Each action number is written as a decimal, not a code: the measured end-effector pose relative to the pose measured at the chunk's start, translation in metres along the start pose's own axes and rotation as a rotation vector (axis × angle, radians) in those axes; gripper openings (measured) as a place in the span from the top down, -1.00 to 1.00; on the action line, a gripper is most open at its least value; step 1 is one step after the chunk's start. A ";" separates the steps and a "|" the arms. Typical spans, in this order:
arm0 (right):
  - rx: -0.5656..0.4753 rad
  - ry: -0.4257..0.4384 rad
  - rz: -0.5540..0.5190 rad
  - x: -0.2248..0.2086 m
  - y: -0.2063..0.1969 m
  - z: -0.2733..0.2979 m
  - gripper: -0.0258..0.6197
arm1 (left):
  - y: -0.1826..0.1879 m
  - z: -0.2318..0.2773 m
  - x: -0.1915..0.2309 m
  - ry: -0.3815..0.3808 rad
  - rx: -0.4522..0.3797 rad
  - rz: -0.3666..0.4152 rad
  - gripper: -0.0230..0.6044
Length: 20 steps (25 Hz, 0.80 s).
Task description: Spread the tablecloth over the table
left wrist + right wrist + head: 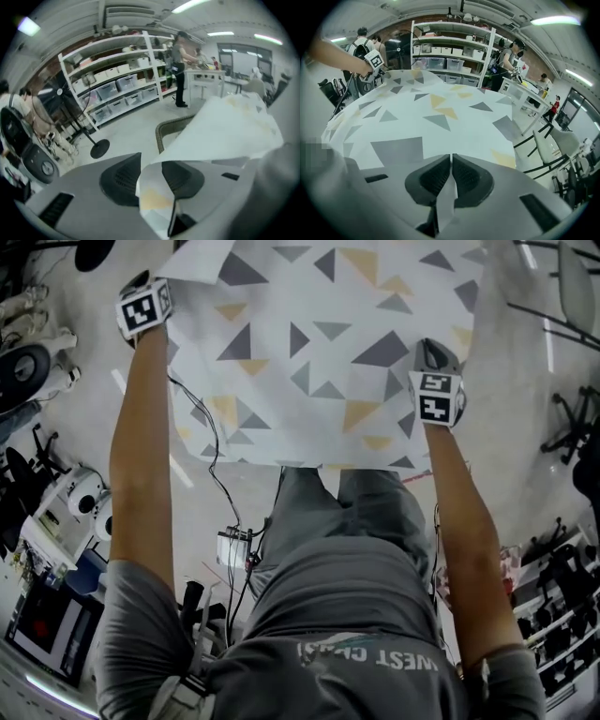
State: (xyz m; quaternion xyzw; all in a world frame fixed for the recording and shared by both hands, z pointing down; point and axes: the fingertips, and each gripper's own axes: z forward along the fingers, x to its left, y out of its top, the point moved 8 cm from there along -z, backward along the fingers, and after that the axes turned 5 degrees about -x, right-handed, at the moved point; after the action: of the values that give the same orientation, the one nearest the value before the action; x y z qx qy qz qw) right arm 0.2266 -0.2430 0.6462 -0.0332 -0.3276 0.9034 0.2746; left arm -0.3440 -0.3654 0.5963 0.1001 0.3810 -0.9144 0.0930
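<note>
OK, cloth (319, 352) is stretched out wide in front of the person, triangle print up, near edge hanging just ahead of the legs; whatever's under it is hidden. R gripper (451, 176) sits at the near-right edge: jaws together, clamped on a thin fold of cloth, fabric pinched betw. the pads. L gripper (150, 177) is out at the far-left corner: jaws apart, a loose fold of cloth lying in the gap, draped over one pad, not squeezed. From there the cloth runs up & away to the right. Shelves (122, 79) w/ bins stand behind, well apart.
</note>
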 end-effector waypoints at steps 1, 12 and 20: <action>-0.005 0.005 -0.005 0.000 0.000 0.000 0.87 | 0.009 0.006 0.009 0.000 -0.007 -0.067 0.52; -0.022 0.022 0.013 -0.001 -0.002 -0.003 0.92 | 0.004 -0.028 -0.041 -0.038 -0.084 -0.013 0.52; -0.019 0.013 0.030 0.016 -0.003 0.000 0.93 | -0.029 -0.070 -0.113 -0.195 -0.143 0.025 0.52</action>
State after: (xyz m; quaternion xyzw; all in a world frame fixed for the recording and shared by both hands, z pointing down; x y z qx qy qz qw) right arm 0.2143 -0.2327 0.6499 -0.0467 -0.3336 0.9042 0.2627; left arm -0.2348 -0.2846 0.5969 0.0084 0.4328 -0.8892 0.1481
